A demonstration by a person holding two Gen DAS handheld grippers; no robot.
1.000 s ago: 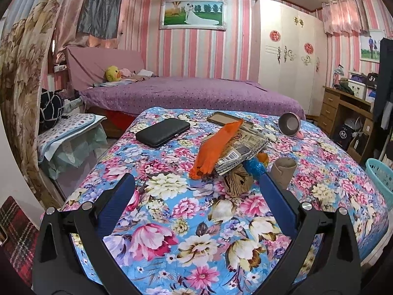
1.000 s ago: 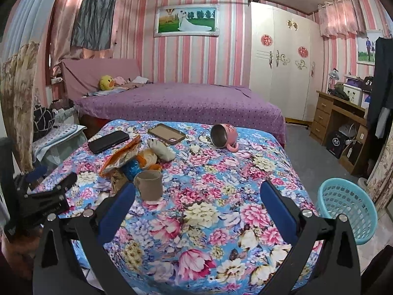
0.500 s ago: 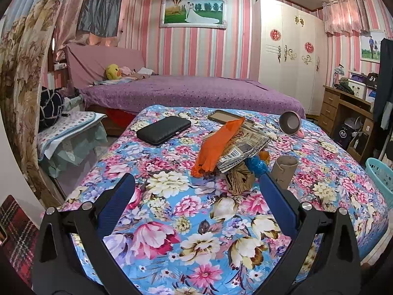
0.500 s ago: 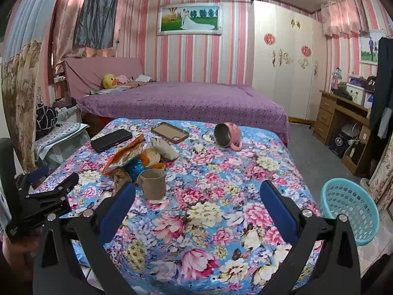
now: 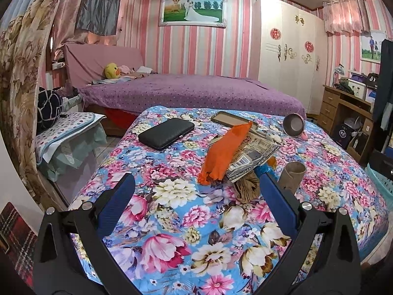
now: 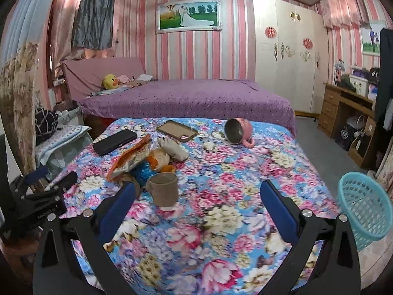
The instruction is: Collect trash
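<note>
Fingers (image 6: 276, 209) apart, cardboard tube (image 6: 163, 188) between

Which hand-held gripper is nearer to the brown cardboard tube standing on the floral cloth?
Right. The right hand-held gripper has the brown cardboard tube just ahead, nearer its left finger. The left hand-held gripper is farther back, tube off its right finger.

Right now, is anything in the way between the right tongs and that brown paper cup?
Nothing visible blocks it. The right tongs are open and empty, and the paper cup stands upright just ahead, toward their left finger, with only flowered cloth between. The trash pile sits behind the cup, not in front.
</note>
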